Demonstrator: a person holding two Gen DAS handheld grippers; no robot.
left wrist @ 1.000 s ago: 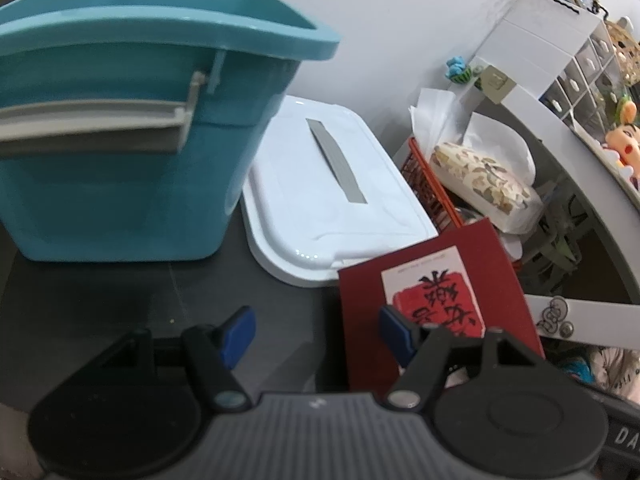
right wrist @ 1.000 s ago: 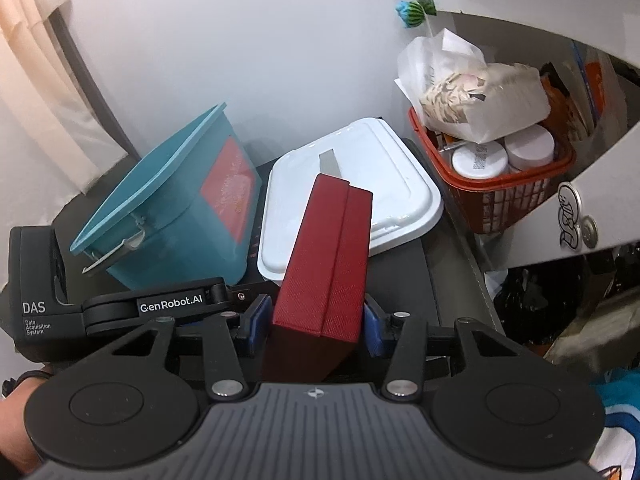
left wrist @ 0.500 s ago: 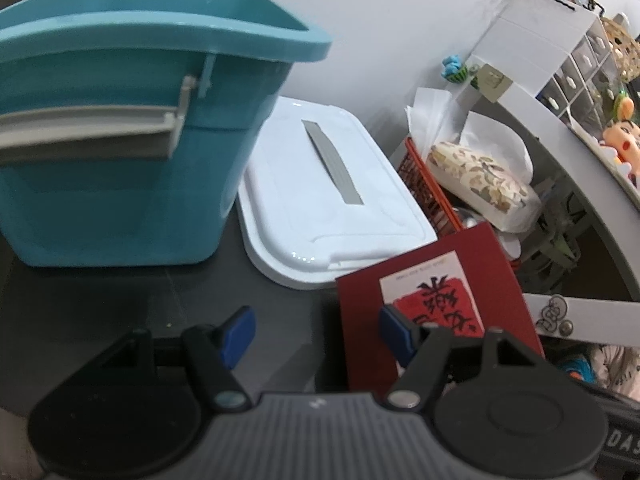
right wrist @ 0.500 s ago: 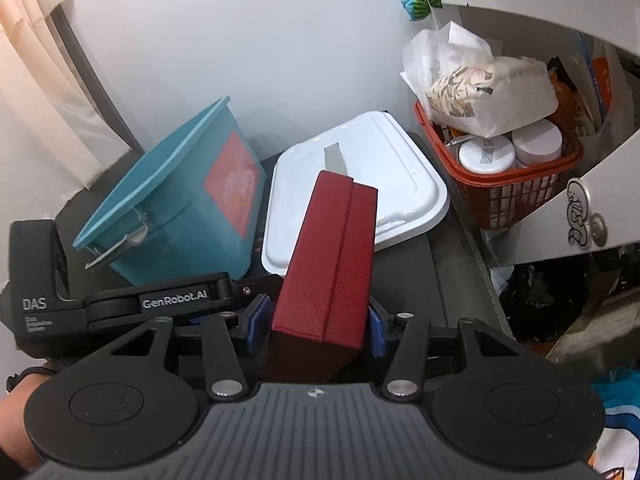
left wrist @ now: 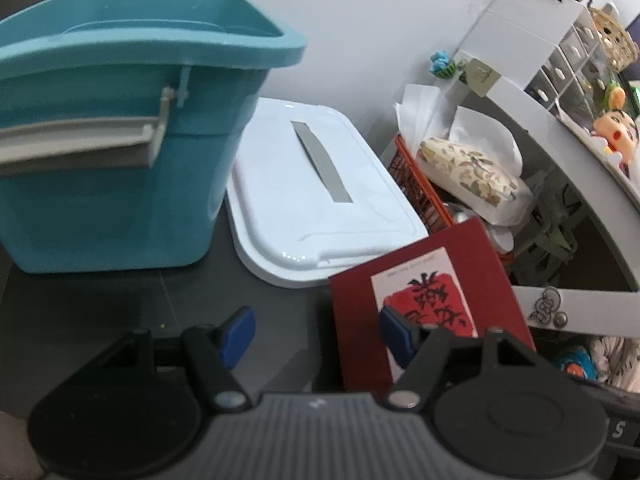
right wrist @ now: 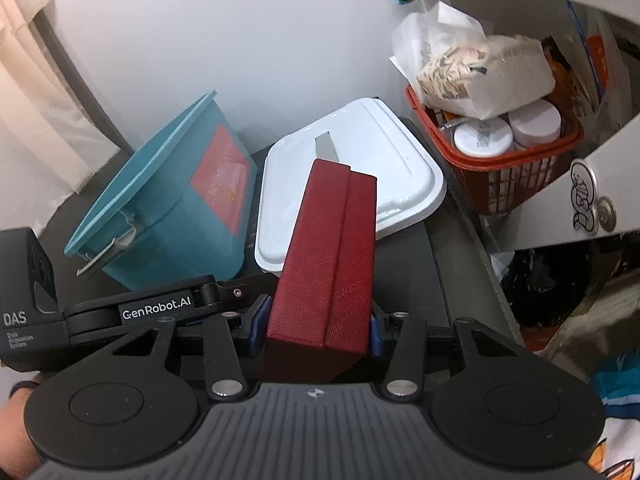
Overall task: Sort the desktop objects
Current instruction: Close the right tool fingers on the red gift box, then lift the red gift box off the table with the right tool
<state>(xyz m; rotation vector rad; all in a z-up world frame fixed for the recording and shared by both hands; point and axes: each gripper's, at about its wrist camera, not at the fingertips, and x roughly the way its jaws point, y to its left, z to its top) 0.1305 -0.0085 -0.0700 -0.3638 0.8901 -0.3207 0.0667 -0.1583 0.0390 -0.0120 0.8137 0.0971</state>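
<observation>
- right gripper [right wrist: 316, 330]: jaws closing on the red box [right wrist: 332, 256], blue pads pressed against both of its flanks; box held on edge, tilted away from the camera, spine seam facing up.
- left gripper [left wrist: 316, 330]: jaws spread, nothing between the blue pads; black desk surface [left wrist: 120, 296] shows in the gap.
- left wrist view only: red box's [left wrist: 432, 308] broad face visible, with a white label and a red-and-black printed mark; the box sits just past and partly behind the left gripper's right-hand pad. The right wrist view shows only the woven red edge, no label.
- right wrist view only: left gripper's body [right wrist: 132, 312] seen from the side, black, lettered GenRobot.AI, with a DAS block at frame left; it sits just beside the box, low left. A bit of the person's hand shows at the bottom left corner.
- teal bin [left wrist: 120, 168]: big and close in the left wrist view, grey handle folded on its side. In the right wrist view the teal bin [right wrist: 172, 208] shows a red sticker on another wall, not seen from the left.
- white lid [left wrist: 316, 204]: flat on the desk just beside the bin, grey strip along its middle; both views.
- red basket [right wrist: 512, 168]: right wrist view shows 2 white round jars inside plus a patterned packet in a white bag on top; the left wrist view shows the packet and the basket edge, no jars clear.
- left wrist view only: white drawer unit [left wrist: 536, 36] and toy figure [left wrist: 614, 132] on the upper shelf.
</observation>
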